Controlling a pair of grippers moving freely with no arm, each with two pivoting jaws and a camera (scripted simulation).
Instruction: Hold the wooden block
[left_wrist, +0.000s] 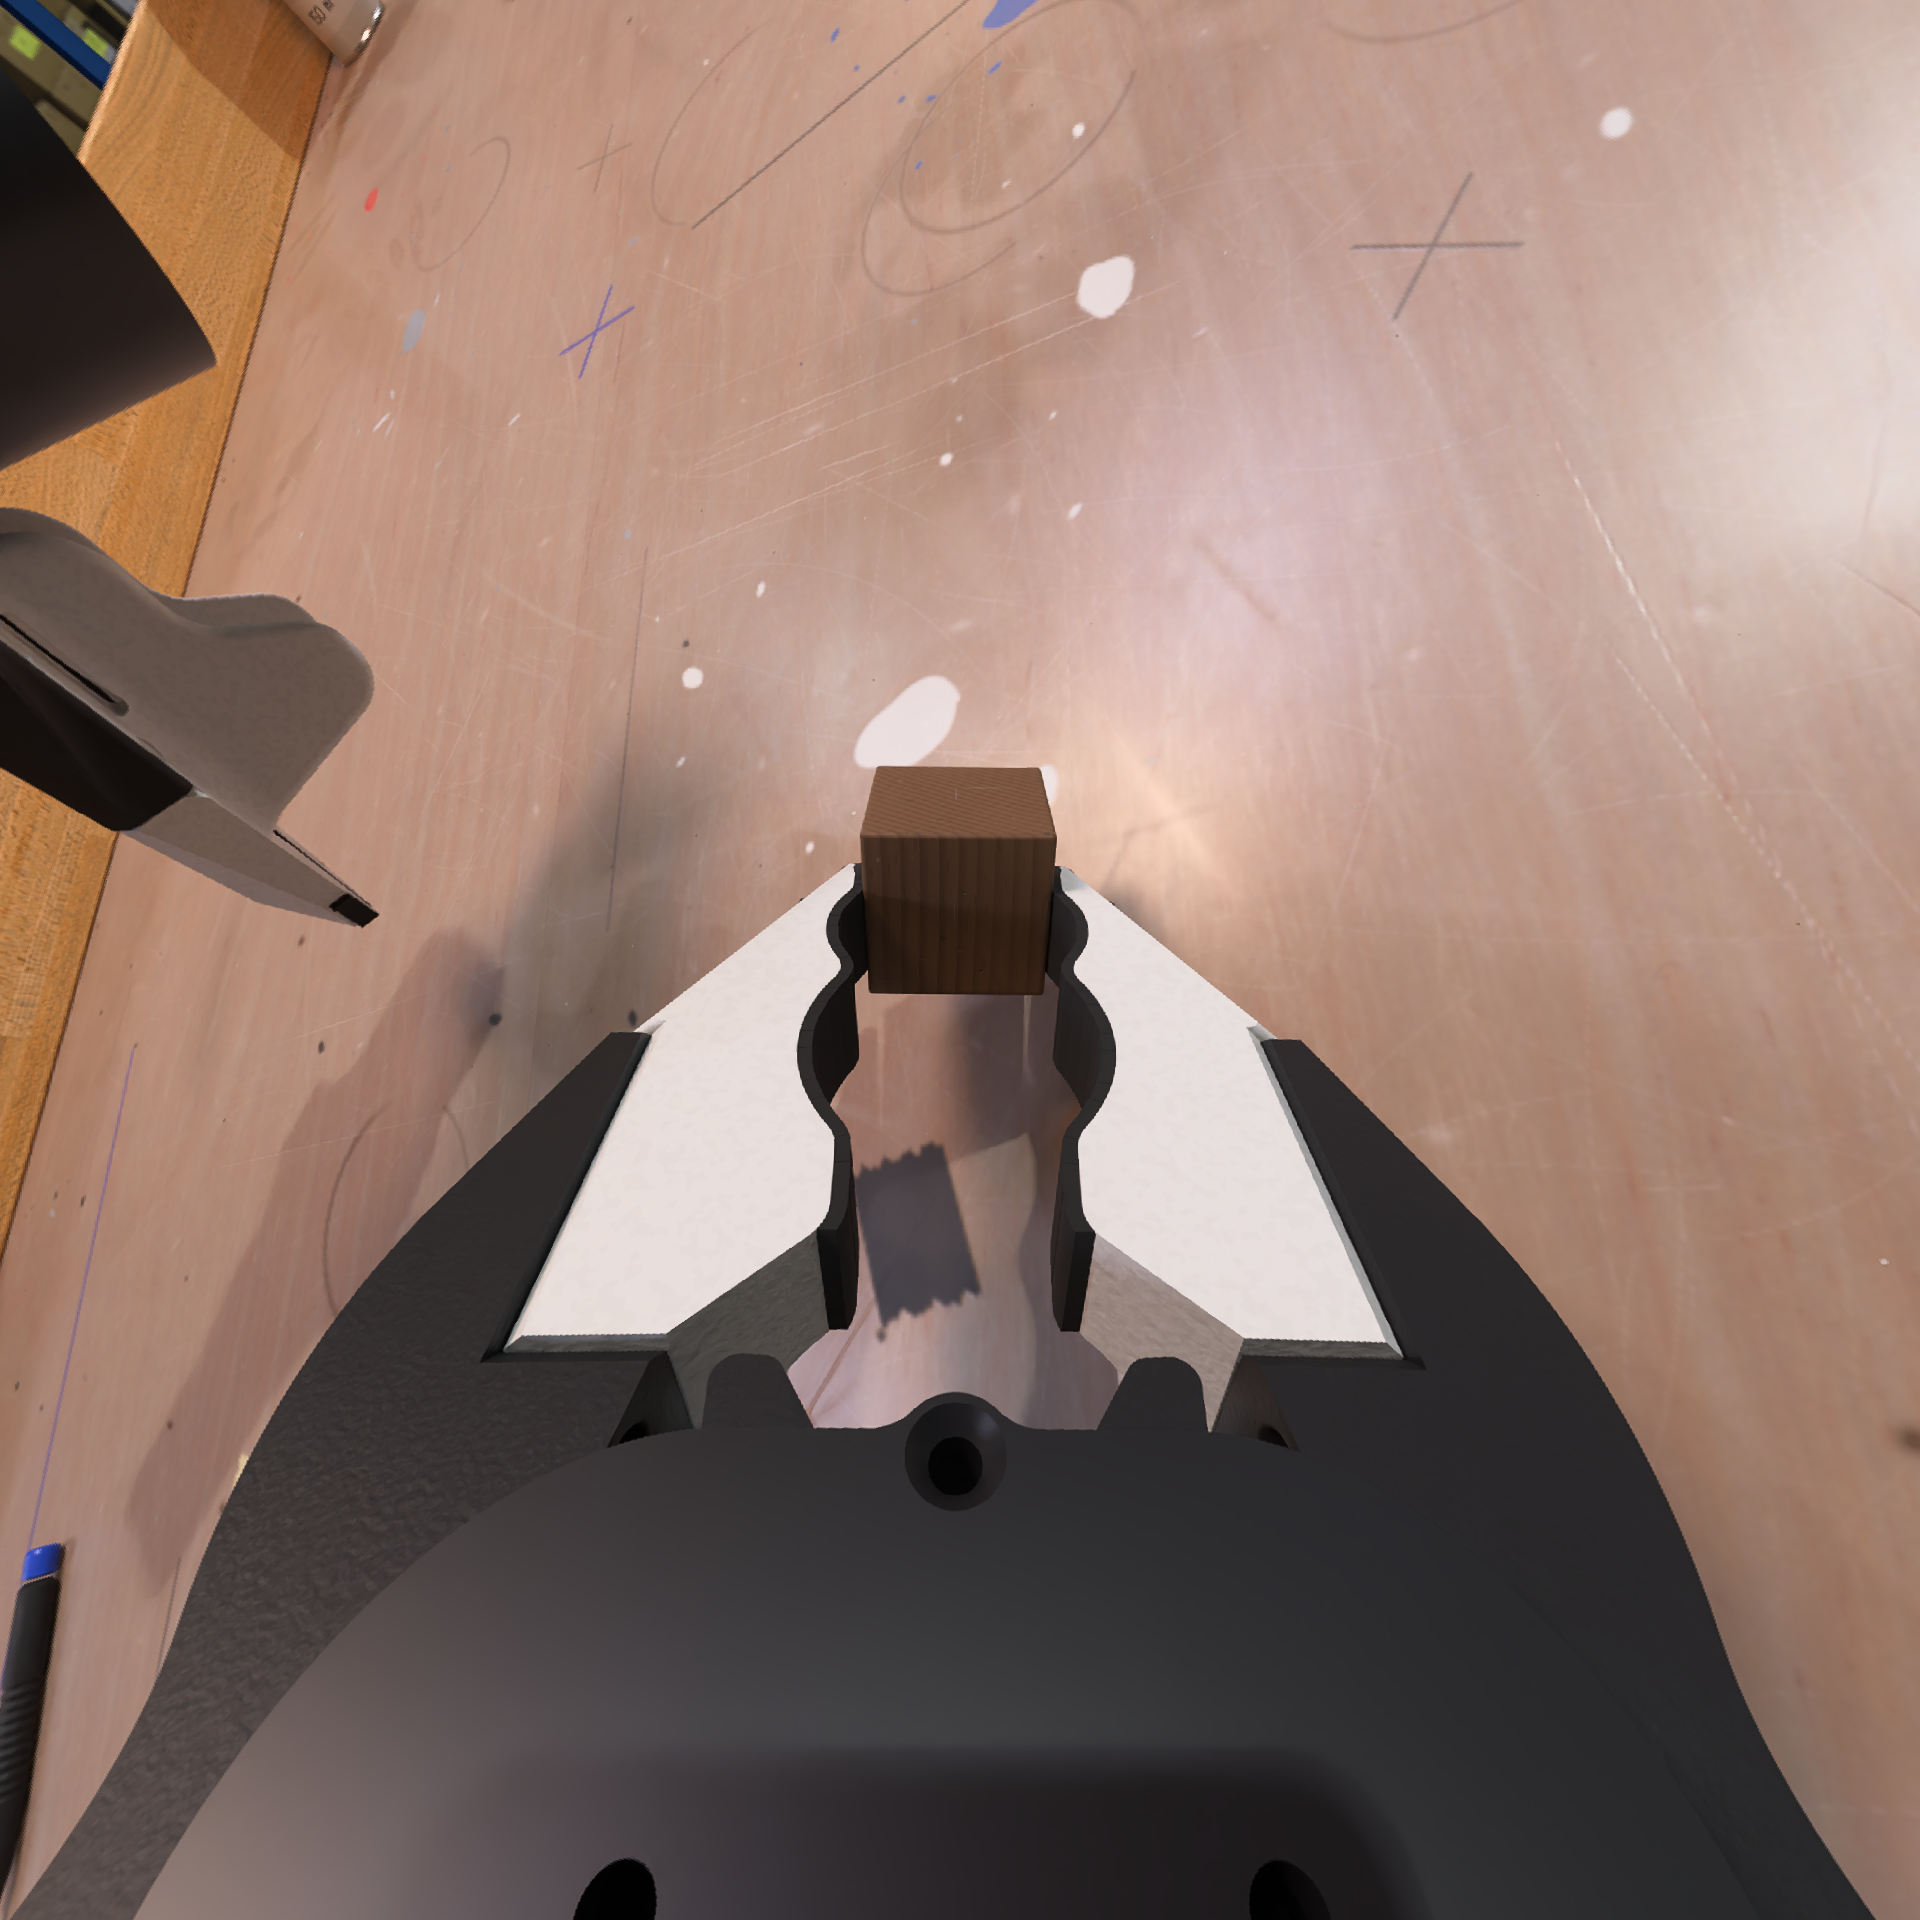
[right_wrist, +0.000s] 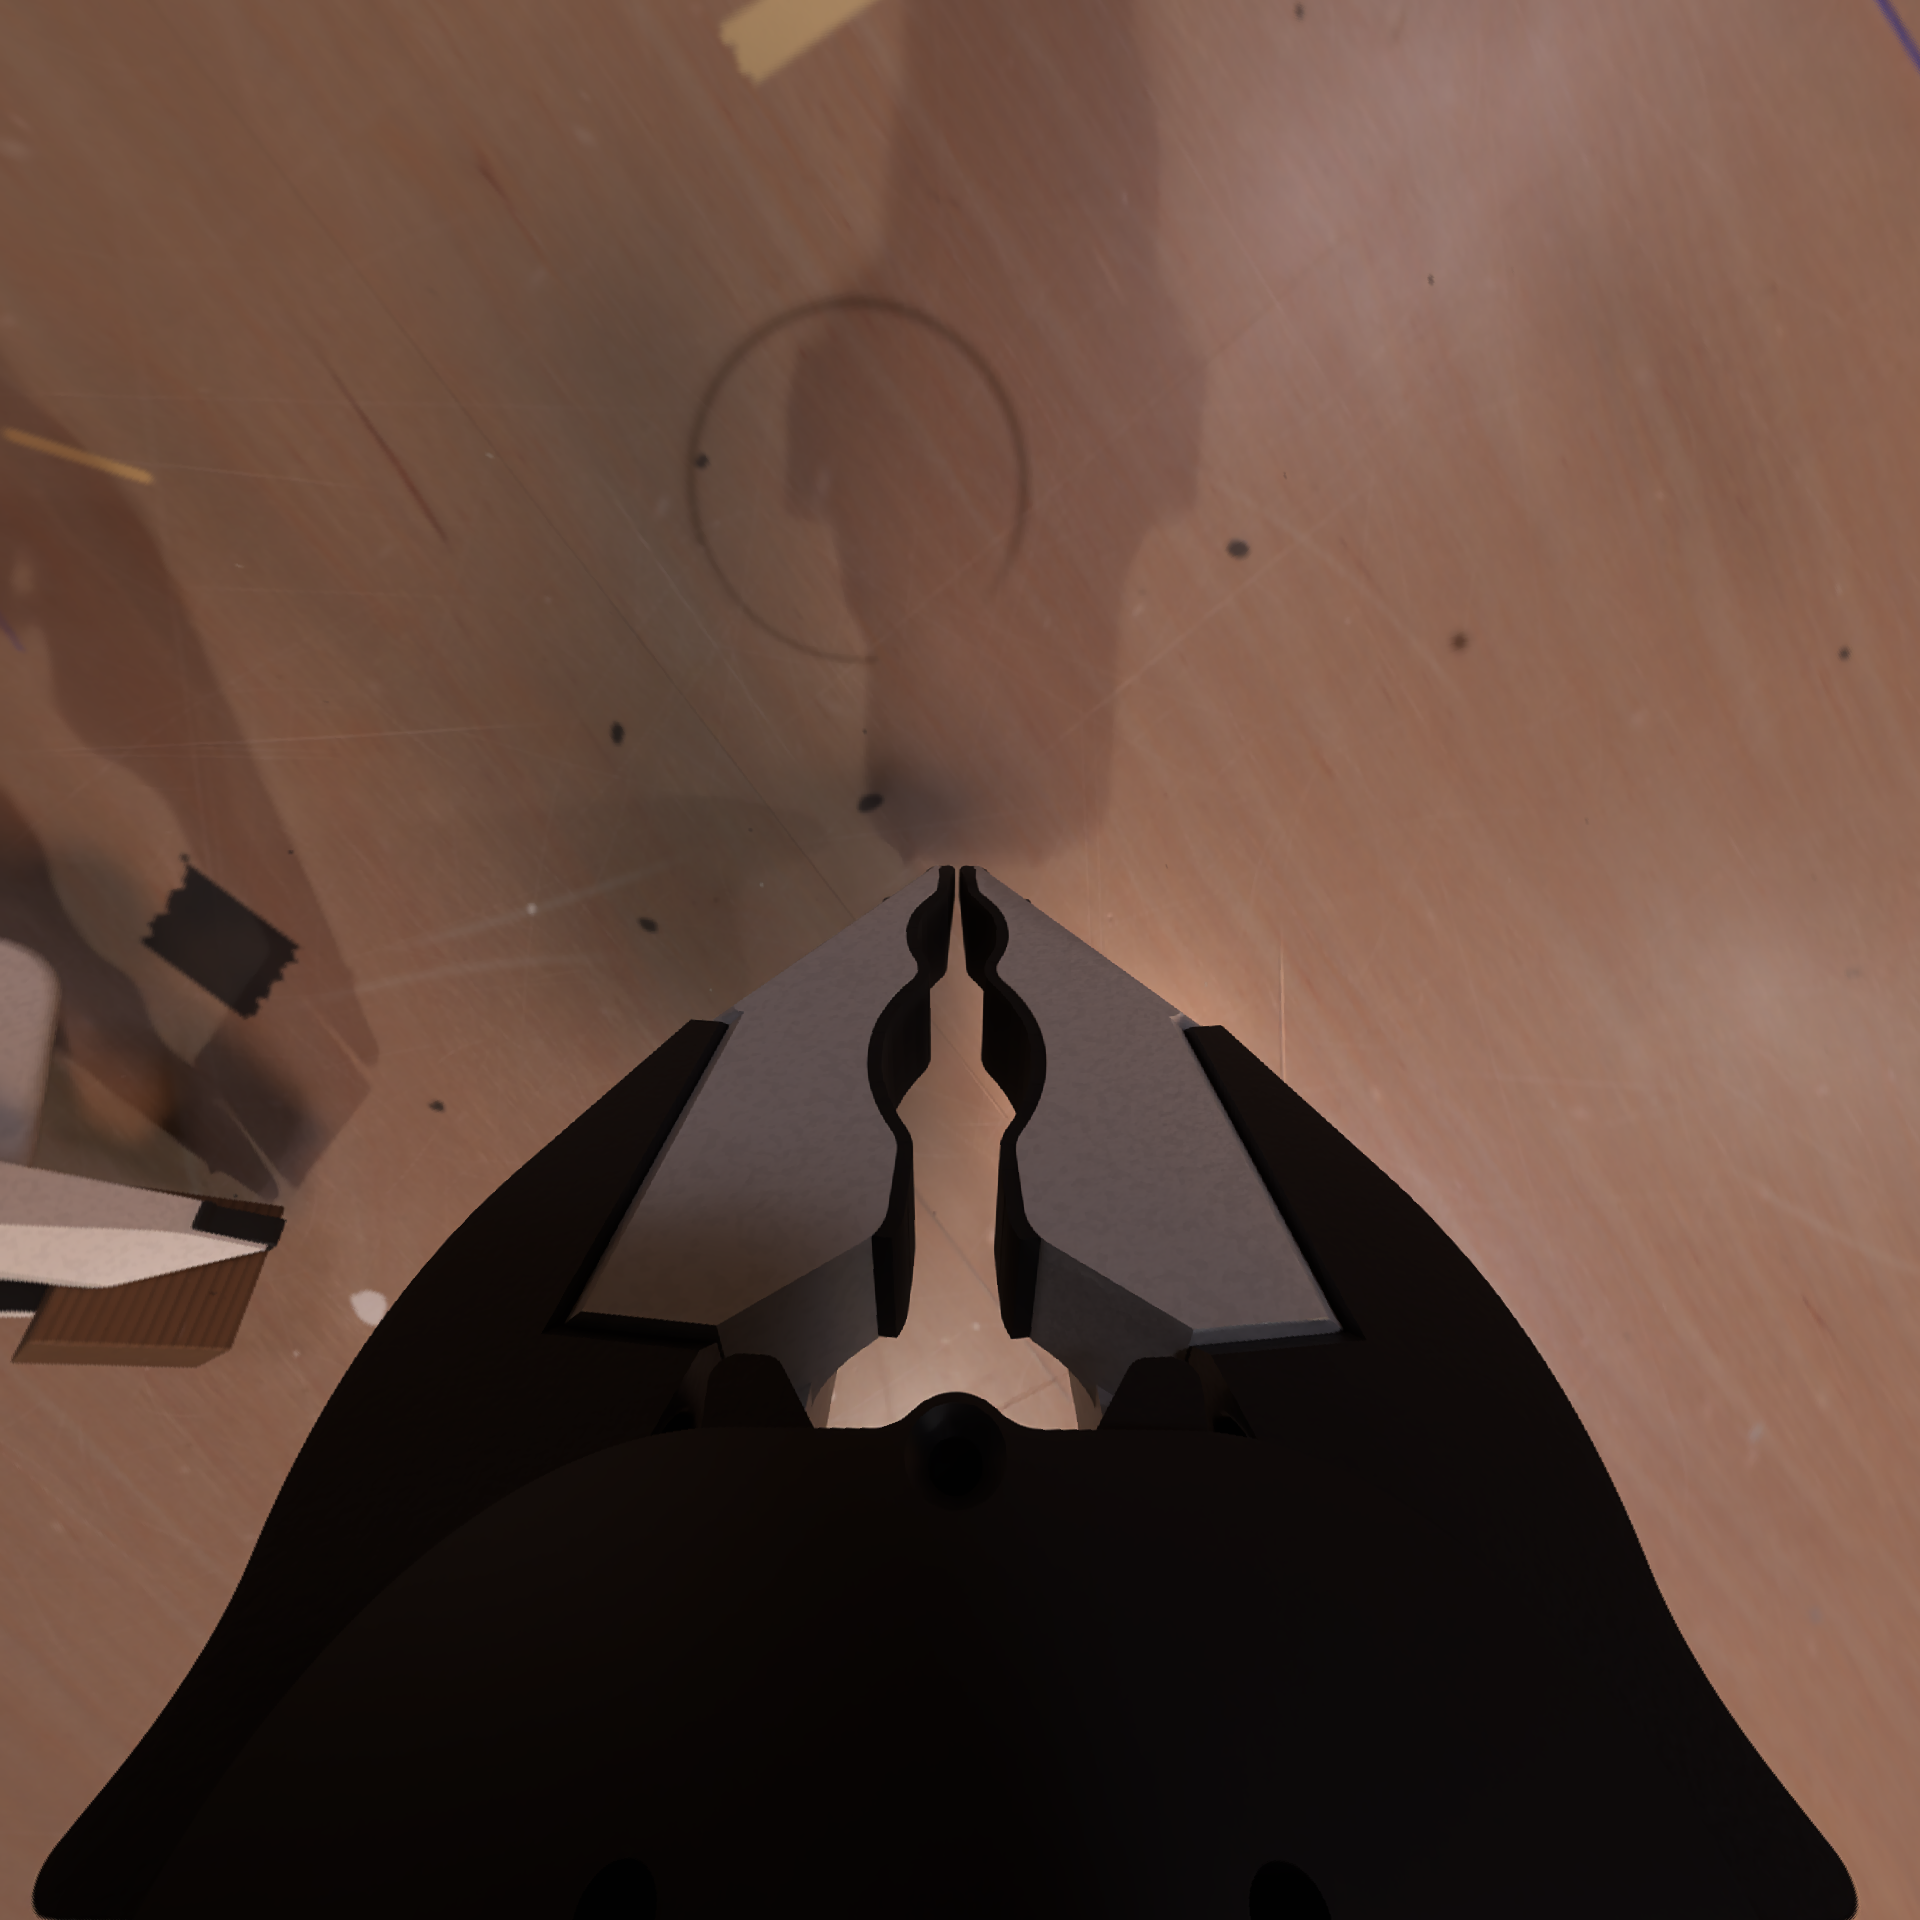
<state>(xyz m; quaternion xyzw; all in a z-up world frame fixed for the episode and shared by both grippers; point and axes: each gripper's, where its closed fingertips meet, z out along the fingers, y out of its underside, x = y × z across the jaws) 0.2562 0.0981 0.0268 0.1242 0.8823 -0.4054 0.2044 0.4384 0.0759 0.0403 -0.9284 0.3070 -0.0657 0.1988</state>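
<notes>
A small brown wooden block (left_wrist: 956, 883) sits between the fingertips of my left gripper (left_wrist: 956, 914), which is shut on it. The block is held above the tabletop; its dark shadow lies on the surface below, between the fingers. In the right wrist view the block (right_wrist: 135, 1325) shows at the left edge, clamped by the left gripper's white finger (right_wrist: 114, 1231). My right gripper (right_wrist: 957, 873) is shut and empty, tips nearly touching, hovering over the table. It also shows at the left of the left wrist view (left_wrist: 348, 909), apart from the block.
The worn pinkish tabletop (left_wrist: 1351, 623) bears paint specks, pencil circles and crosses. A light wooden strip (left_wrist: 156, 208) borders it at the left. A blue-capped pen (left_wrist: 26, 1662) lies at the lower left. A metal can (left_wrist: 343, 21) stands at the top left, beside a dark object (left_wrist: 73, 291).
</notes>
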